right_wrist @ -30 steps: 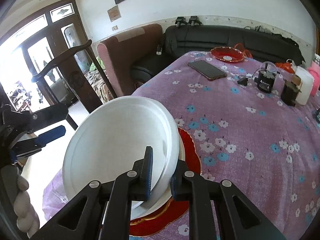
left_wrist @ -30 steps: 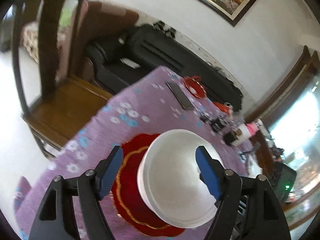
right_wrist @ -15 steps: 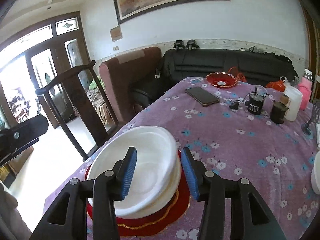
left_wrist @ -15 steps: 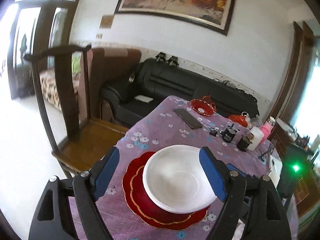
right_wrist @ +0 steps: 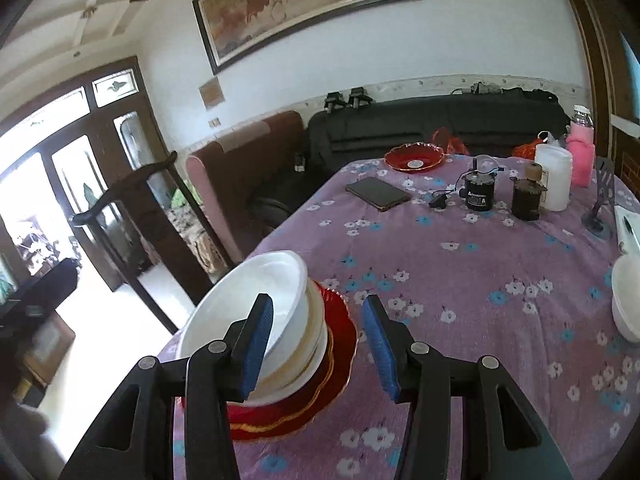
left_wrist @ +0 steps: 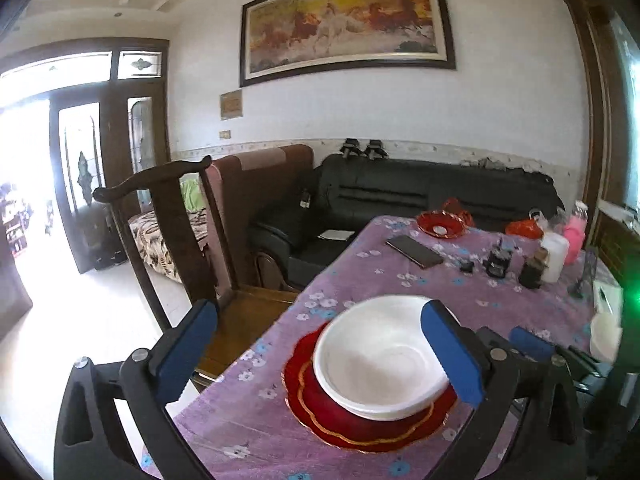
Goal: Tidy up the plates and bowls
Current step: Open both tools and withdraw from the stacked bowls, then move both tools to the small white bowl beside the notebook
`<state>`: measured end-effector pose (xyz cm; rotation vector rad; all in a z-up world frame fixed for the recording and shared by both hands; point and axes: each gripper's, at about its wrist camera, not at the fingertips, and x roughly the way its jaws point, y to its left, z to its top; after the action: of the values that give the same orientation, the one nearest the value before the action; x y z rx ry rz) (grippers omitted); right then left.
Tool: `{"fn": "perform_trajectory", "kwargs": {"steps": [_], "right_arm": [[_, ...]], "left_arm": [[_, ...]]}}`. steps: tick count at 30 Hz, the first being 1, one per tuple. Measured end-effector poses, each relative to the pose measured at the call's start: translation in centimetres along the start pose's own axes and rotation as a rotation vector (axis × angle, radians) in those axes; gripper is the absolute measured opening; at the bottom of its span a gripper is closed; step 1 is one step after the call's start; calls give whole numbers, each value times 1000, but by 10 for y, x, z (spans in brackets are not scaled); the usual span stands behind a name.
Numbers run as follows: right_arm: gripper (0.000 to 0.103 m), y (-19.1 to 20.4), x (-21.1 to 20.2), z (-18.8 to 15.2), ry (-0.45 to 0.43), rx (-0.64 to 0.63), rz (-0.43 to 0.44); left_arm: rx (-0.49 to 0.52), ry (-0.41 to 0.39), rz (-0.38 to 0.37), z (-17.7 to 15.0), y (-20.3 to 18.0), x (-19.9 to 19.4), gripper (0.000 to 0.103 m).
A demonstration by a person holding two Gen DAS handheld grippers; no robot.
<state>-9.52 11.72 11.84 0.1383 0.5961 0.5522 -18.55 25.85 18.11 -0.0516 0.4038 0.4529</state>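
A white bowl (left_wrist: 380, 356) sits nested on other white dishes atop a red gold-rimmed plate (left_wrist: 360, 420) near the table's left corner. The stack also shows in the right wrist view, bowl (right_wrist: 248, 300) on red plate (right_wrist: 340, 344). My left gripper (left_wrist: 320, 356) is open and empty, held back above the stack. My right gripper (right_wrist: 316, 344) is open and empty, just right of the stack, its left finger in front of the bowl's rim. Another white bowl (right_wrist: 626, 300) stands at the table's right edge. A small red dish (right_wrist: 414, 157) lies at the far end.
The table has a purple flowered cloth (right_wrist: 460, 272). On it lie a phone (right_wrist: 378, 193), small dark jars (right_wrist: 526, 196), a white jug (right_wrist: 554, 178) and a pink bottle (right_wrist: 582, 156). A wooden chair (left_wrist: 176, 232) stands left of the table, a black sofa (left_wrist: 420, 196) behind.
My right gripper let go of the white bowl's rim, opened and drew back. The bowl now rests on the stack. My left gripper pulled back and levelled out, still open.
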Motion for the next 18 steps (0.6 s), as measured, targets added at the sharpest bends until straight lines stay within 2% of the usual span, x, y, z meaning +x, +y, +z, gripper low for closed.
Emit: {"fn": "perform_trajectory", "kwargs": {"steps": [8, 18], "right_arm": [[52, -11, -36, -20, -30, 10, 12], [52, -43, -51, -26, -26, 72, -6]], "left_arm": [[79, 22, -2, -10, -31, -6, 102], [134, 24, -33, -12, -59, -17, 102]]}}
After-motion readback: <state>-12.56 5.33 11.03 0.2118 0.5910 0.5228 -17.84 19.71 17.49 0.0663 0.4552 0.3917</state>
